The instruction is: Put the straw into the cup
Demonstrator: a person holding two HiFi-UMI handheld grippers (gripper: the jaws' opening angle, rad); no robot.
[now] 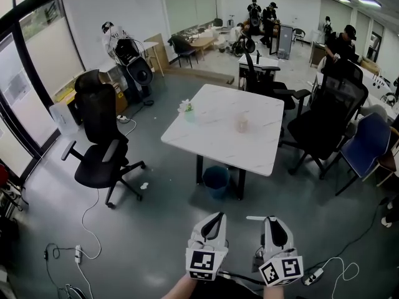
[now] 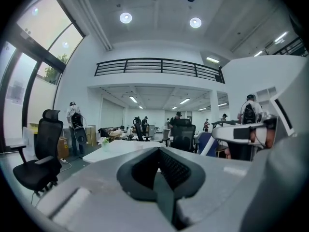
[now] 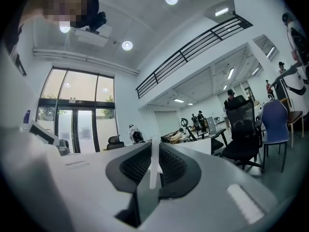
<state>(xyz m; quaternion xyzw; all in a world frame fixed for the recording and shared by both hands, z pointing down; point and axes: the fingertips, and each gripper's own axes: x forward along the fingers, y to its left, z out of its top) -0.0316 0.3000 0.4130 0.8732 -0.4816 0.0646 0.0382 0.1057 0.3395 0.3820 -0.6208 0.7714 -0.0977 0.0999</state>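
A pale translucent cup [image 1: 242, 124] stands on the white table [image 1: 212, 148] some way ahead of me. Both grippers are low in the head view, well short of the table. My right gripper [image 1: 273, 220] is shut on a thin white straw [image 1: 255, 217] that sticks out to the left of its tips. In the right gripper view the straw [image 3: 154, 166] stands upright between the dark pads [image 3: 171, 166] of that gripper [image 3: 155, 151]. My left gripper [image 1: 216, 218] is shut with nothing in it, and its pads [image 2: 176, 170] meet in the left gripper view.
A small potted plant [image 1: 186, 109] stands at the table's left edge. A blue bin [image 1: 216, 180] sits under the table. A black office chair [image 1: 100, 142] is on the left, with more chairs [image 1: 327, 120] on the right. Cables [image 1: 87, 229] trail on the floor. People stand at the back.
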